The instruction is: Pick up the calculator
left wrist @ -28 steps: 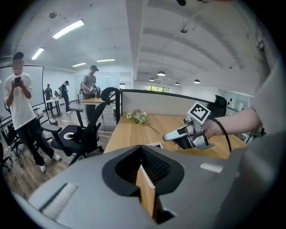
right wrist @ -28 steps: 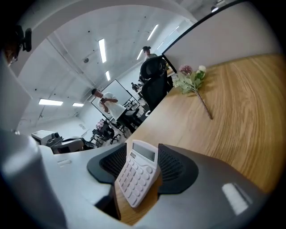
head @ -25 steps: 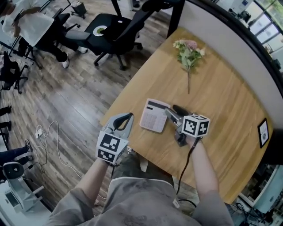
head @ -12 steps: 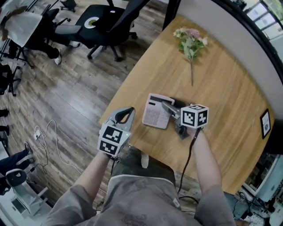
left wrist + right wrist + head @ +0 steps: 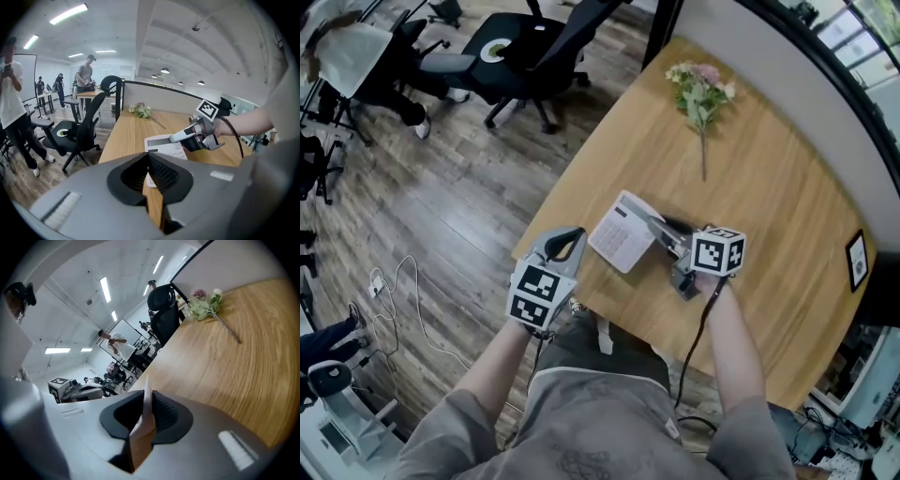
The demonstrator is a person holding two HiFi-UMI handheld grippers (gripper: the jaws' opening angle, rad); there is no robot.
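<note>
The pale pink calculator lies near the wooden table's left front edge, tilted, with its right edge raised. My right gripper reaches in from the right, its jaws closing, pads pressing on that edge. In the right gripper view the calculator's thin edge stands between the pads of the right gripper. My left gripper hovers just off the table's front left edge, shut and empty. The left gripper view shows the left gripper, the calculator beyond it and the right gripper.
A pink-and-white flower sprig lies at the far side of the table. A small framed picture sits at the right edge. A black office chair stands on the wood floor beyond the table; a cable lies at left.
The right jaws have closed on the calculator's right edge. The calculator has turned and tipped up on that side. The left gripper has stayed nearly in place.
</note>
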